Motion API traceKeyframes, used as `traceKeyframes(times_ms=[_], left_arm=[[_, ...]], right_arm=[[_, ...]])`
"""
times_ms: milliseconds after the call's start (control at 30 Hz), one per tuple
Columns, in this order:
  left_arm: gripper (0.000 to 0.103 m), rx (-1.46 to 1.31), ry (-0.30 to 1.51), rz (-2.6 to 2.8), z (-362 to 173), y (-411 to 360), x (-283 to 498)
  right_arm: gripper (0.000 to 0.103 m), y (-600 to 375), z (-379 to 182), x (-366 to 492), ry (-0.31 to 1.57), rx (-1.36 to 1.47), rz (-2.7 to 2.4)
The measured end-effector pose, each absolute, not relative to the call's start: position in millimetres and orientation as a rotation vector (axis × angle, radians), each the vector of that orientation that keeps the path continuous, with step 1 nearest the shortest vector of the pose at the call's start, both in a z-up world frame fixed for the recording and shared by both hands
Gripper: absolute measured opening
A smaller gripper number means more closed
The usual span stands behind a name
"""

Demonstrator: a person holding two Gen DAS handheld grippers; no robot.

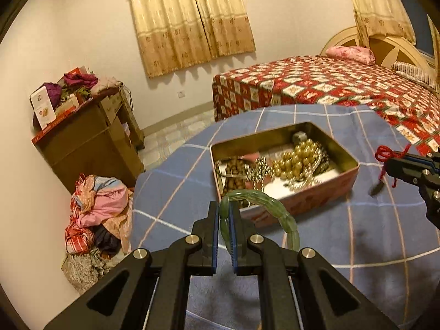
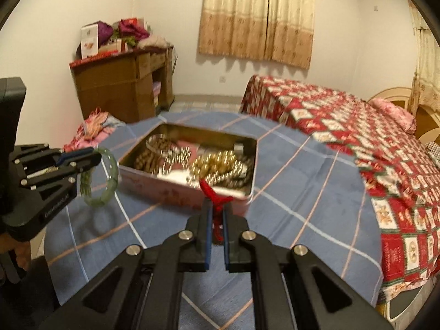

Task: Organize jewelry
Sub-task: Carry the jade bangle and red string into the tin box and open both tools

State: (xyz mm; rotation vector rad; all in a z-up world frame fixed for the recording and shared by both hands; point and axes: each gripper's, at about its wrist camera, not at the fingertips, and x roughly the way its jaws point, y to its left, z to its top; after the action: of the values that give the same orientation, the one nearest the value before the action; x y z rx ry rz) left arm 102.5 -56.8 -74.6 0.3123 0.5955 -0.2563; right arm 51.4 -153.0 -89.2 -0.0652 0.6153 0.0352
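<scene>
Green bangle (image 1: 264,206) hung clear above the blue checked cloth (image 1: 357,233), pinched on one side of its rim by the left gripper (image 1: 225,214), whose jaws were nearly closed on it. Rest of the ring swung out toward 3 o'clock of the jaws, just at the near wall of the tin (image 1: 354,165). Judged stiff, smooth, possibly brittle: slippery under a rim pinch, likely to pivot; hold across the band, set down gently.

Red cord (image 2: 217,206) sat between the right gripper (image 2: 217,220) jaws, fully closed on it; its knot stood up past the tips, and a small dark pendant (image 1: 376,188) dangled below. Light, limp, will swing and snag.

Tin lay open at 12 o'clock of both grippers, holding gold beads (image 1: 297,162), brown beads (image 1: 233,170) and a silver strand (image 1: 258,170); free floor showed near its front right corner. Thin rim could catch the cord. Open cloth lay at 6 o'clock of the tin. Table edge dropped off at 9 o'clock; bed (image 1: 330,88) close at 2 o'clock.
</scene>
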Motion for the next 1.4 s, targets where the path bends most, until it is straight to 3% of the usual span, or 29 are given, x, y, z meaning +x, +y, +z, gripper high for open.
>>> traceKeyframes(times_ms=[633,1400], left_arm=[[0.006,0.303,0.516,-0.208,-37.6,-69.2,136.2],[0.006,0.311,0.557,-0.178,-64.9,-80.7,191.9]], right_arm=[[0.008,-163.6,-55.8,75.5,0.502,-0.075,0.01],[0.008,-150.9,-74.8,134.8,0.536,-0.085,0.021]])
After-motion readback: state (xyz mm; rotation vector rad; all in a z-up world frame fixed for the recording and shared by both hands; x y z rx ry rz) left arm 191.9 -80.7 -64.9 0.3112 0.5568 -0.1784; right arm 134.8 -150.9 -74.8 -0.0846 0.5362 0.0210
